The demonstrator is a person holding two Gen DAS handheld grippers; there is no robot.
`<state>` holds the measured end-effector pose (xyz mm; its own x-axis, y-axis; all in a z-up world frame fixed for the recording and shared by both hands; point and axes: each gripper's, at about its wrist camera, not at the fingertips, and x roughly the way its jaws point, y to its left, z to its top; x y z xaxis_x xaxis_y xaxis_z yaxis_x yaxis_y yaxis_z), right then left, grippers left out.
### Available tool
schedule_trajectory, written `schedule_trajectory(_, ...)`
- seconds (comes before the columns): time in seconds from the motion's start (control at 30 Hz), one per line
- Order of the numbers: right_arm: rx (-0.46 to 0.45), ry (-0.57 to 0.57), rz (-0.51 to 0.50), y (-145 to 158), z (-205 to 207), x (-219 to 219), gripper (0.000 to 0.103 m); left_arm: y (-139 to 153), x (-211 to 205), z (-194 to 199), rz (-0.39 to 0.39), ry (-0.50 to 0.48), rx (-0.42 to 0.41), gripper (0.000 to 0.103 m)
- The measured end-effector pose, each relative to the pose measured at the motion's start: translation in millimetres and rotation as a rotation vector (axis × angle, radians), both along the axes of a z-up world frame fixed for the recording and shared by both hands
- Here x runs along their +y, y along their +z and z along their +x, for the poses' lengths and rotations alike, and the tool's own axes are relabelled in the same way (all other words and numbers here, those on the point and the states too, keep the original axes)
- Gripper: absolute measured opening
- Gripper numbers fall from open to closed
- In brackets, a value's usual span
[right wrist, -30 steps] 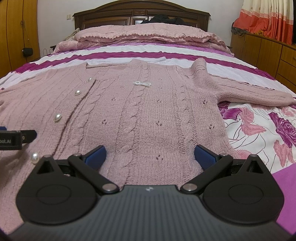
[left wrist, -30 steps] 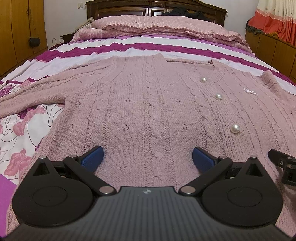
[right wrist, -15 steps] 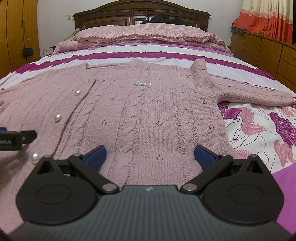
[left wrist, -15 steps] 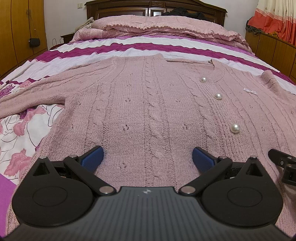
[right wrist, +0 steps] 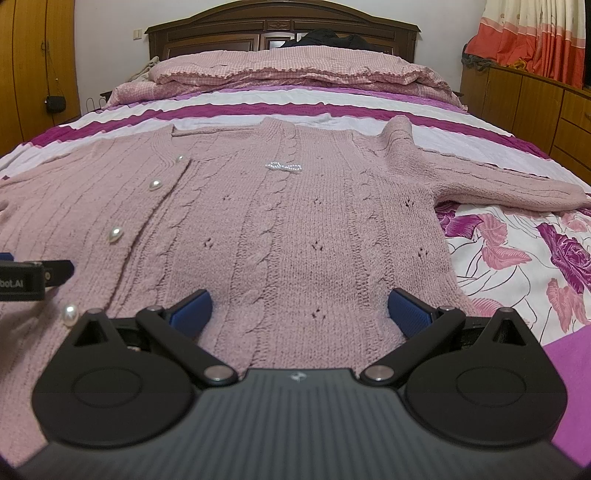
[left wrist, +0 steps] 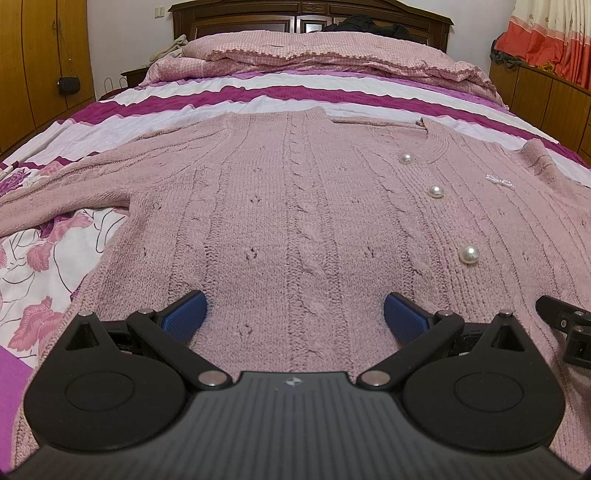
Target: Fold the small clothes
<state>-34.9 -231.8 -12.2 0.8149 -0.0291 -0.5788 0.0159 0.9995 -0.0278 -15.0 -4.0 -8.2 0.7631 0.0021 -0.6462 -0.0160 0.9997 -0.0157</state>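
A pink cable-knit cardigan (left wrist: 295, 206) with pearl buttons (left wrist: 469, 254) lies flat and face up on the bed, sleeves spread to both sides. It also fills the right wrist view (right wrist: 280, 229). My left gripper (left wrist: 295, 314) is open, its blue pads low over the left half of the hem. My right gripper (right wrist: 299, 310) is open over the right half of the hem. Each gripper shows at the edge of the other's view: the right one (left wrist: 569, 332) and the left one (right wrist: 29, 277). Neither holds anything.
The bed has a floral and purple-striped sheet (right wrist: 517, 254) with a pink quilt (left wrist: 325, 55) piled at the dark wooden headboard (right wrist: 280, 26). Wooden wardrobes (left wrist: 37, 66) stand at the left and low wooden cabinets (right wrist: 535, 103) at the right.
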Motion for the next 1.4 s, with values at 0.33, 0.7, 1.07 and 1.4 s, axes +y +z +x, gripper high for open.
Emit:
schedule_trajectory(0.33, 0.000, 0.000, 0.000, 0, 0, 0, 0.103, 0, 0, 0, 0.001, 0.000, 0.000, 0.103)
schedule_trajectory(0.7, 0.013, -0.002, 0.014, 2, 1, -1, 0.103, 1, 0, 2, 0.010, -0.002, 0.006, 0.103)
schedule_trajectory(1.07, 0.020, 0.001, 0.038, 4, 2, -6, 0.103, 3, 2, 4, 0.006, -0.010, 0.005, 0.103)
schedule_trajectory(1.4, 0.031, 0.006, 0.062, 8, 3, -9, 0.103, 18, 1, 7, 0.015, -0.022, 0.061, 0.103)
